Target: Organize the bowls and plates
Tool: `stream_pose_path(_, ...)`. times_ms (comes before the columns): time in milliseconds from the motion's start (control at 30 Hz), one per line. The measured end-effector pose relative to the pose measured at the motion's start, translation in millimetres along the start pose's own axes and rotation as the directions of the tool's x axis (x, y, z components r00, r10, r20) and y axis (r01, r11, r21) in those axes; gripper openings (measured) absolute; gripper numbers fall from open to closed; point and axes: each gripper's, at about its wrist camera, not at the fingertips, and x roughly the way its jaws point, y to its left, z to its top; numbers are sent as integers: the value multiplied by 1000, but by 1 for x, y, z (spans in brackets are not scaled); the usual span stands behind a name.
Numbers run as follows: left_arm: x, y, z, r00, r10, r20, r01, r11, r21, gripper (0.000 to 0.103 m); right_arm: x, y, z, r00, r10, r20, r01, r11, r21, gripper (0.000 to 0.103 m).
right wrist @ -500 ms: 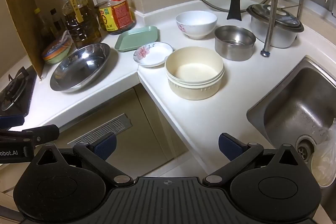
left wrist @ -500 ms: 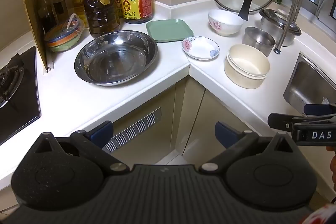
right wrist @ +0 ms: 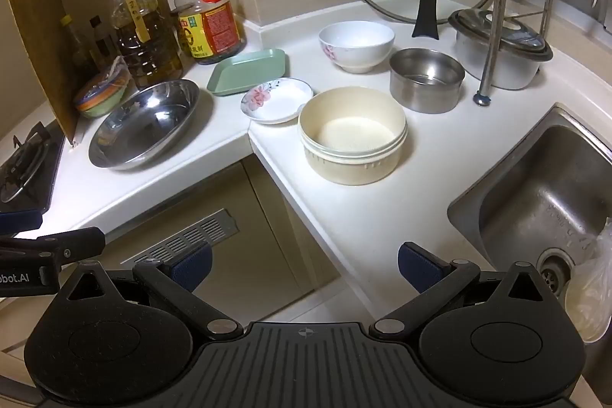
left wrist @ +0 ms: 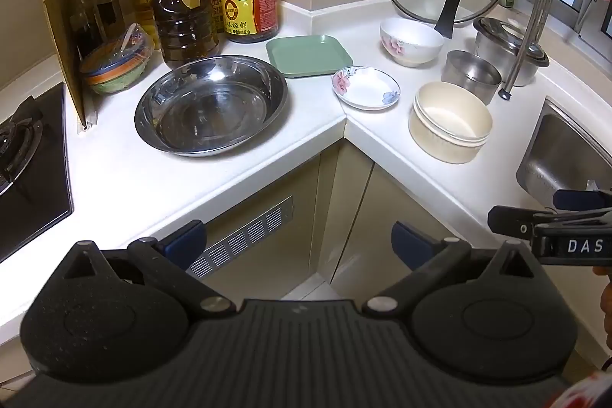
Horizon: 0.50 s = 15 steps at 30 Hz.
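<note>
Right wrist view: right gripper [right wrist: 304, 264] spread wide, empty, low centre of frame, off tabletop [right wrist: 363, 217] edge. Cream bowl [right wrist: 352, 134] straight ahead, centre frame, nearest dish. Flower saucer [right wrist: 276, 100] touching its left rim. Left gripper [left wrist: 298, 241] also spread, empty; steel basin [left wrist: 210, 104] lies ahead-left. Judgement: right gripper nearer to cream bowl.

So the surface [left wrist: 126, 178] wraps a corner. Steel basin [left wrist: 210, 104] sits left of the bend, square plate [left wrist: 308, 55] at its 1 o'clock, oil bottles [left wrist: 183, 10] behind both. Small saucer [left wrist: 366, 88] is right at the bend, touching nothing. Ribbed bowl [left wrist: 449, 123] sits at the saucer's 4 o'clock, steel cup [left wrist: 471, 75] just behind it, flowered bowl [left wrist: 411, 41] at the cup's 10. Sink [right wrist: 543, 194] is far right, stove [left wrist: 23, 155] far left.
</note>
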Motion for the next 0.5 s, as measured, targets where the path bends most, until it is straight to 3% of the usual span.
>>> stream_pose_path(500,-1,1,0,1000,-3,-1,3,1000,-1,103,0,0,1,1000,-2,1,2,1000,0,103)
